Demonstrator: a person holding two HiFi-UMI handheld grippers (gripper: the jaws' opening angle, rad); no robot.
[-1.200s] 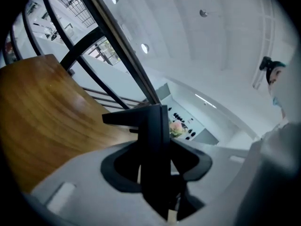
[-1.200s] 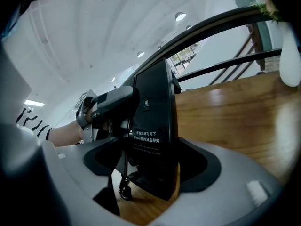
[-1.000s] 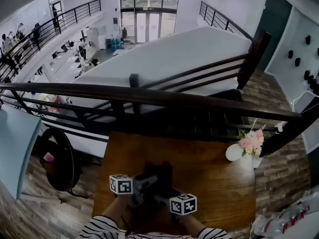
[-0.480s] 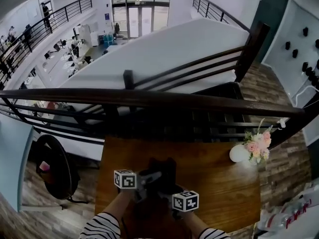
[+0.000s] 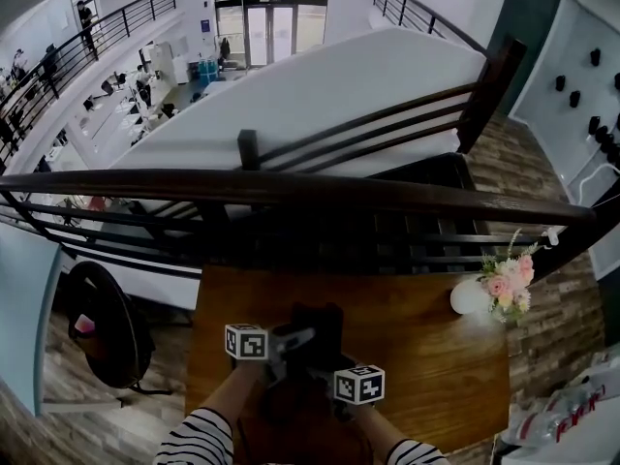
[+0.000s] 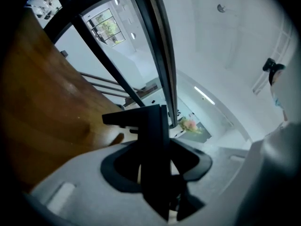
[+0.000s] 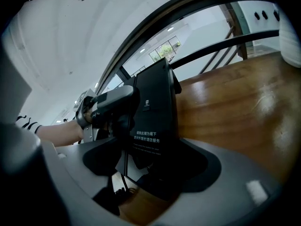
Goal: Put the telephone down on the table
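The telephone is a black, flat-sided unit held upright over the brown wooden table, near its front middle. My left gripper is shut on its left side and my right gripper on its near right side. In the left gripper view the telephone stands edge-on between the jaws of the left gripper. In the right gripper view its printed black face fills the gap of the right gripper, with the left gripper clamped on the far side. Whether its base touches the wood is hidden.
A white vase with pink flowers stands at the table's far right corner. A dark wooden railing runs just behind the table, with an open drop beyond. A dark round chair stands on the floor to the left.
Both grippers have sunk toward the table top with the telephone between them and shifted a little away from the body. The grip looks the same.
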